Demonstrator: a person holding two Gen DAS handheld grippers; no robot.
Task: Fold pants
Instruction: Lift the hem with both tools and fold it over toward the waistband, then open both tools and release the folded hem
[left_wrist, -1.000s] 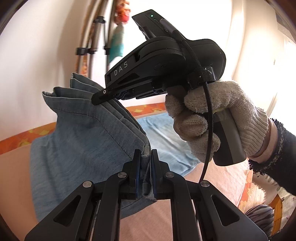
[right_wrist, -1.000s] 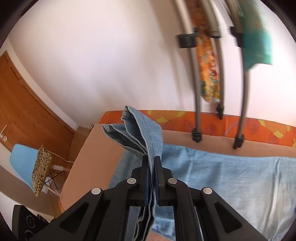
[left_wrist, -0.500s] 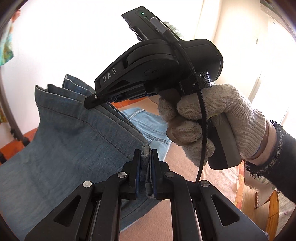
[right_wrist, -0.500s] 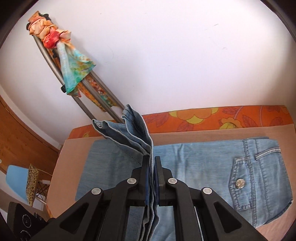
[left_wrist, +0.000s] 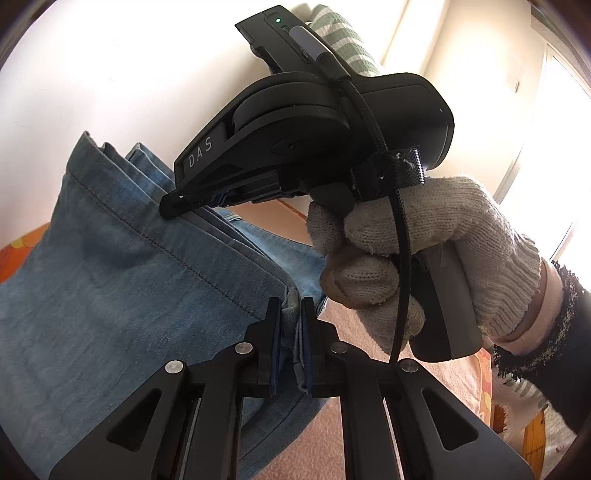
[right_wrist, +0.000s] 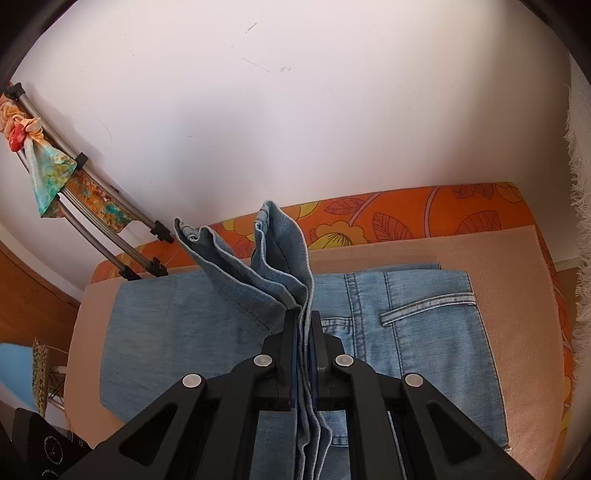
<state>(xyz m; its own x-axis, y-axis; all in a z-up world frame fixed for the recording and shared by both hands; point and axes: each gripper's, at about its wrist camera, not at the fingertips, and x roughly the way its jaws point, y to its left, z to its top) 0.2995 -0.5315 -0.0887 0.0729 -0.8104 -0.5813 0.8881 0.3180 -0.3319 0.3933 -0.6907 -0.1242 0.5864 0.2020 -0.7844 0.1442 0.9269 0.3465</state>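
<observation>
A plain white wall (right_wrist: 295, 110) backs the peach pad (right_wrist: 517, 332) where our pale blue denim pants (right_wrist: 406, 350) lie flat, back pocket up, near its right edge. We pinch the stitched leg hems in both tools: left tool (left_wrist: 290, 332) and right tool (right_wrist: 303, 343), each clamped on layered cloth, lifted clear. A gloved hand (left_wrist: 413, 258) steers the right tool. Orange floral trim (right_wrist: 406, 214) borders the pad.

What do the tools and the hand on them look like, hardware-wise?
Both tools are matte black: the left tool and right tool have angular link arms with silver rivets and dark blue pads. The right one's body reads "DAS", has a green light and a braided black cable strapped on. The right hand wears an off-white knit glove, with a dark frayed sleeve cuff.
</observation>
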